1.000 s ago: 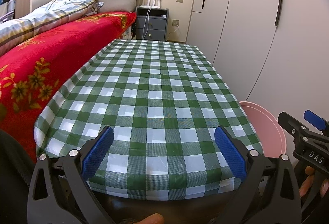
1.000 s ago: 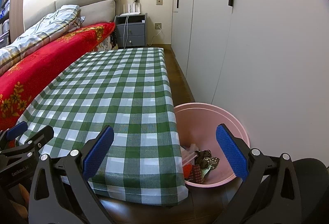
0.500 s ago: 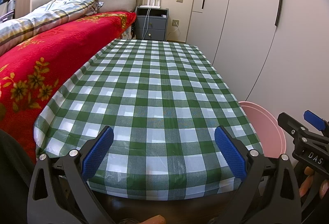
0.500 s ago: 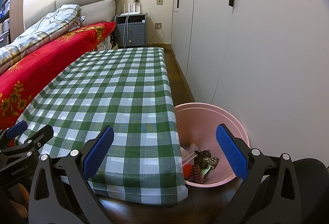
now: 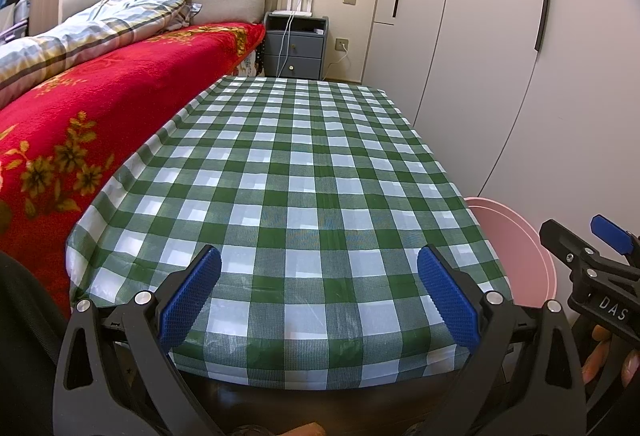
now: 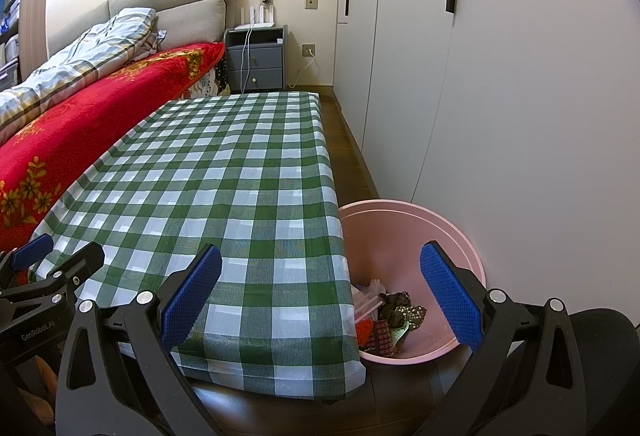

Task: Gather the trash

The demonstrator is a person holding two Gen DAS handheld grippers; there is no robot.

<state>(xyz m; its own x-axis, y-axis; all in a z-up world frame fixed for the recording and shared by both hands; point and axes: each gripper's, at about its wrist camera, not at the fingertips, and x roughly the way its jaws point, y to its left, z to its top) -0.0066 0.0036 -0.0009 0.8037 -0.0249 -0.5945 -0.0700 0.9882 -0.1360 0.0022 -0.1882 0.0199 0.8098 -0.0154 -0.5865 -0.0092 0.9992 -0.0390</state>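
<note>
A pink bin [image 6: 444,232] stands on the floor at the table's right near corner; its rim also shows in the left wrist view [image 5: 520,236]. Several pieces of trash [image 6: 390,316], wrappers and plastic, lie in its bottom. The table with the green checked cloth [image 5: 304,172] has nothing on it. My left gripper [image 5: 319,290] is open and empty over the table's near edge. My right gripper [image 6: 320,290] is open and empty, spanning the table's corner and the bin. Each gripper shows at the edge of the other's view.
A bed with a red flowered blanket [image 5: 80,116] runs along the table's left side. A grey nightstand [image 5: 295,46] stands at the far end. White wardrobe doors [image 6: 500,76] line the right side, with a narrow strip of wooden floor [image 6: 348,148] between.
Both grippers have drifted back and up very slightly; the table's near edge shows a little more. Nothing else has moved.
</note>
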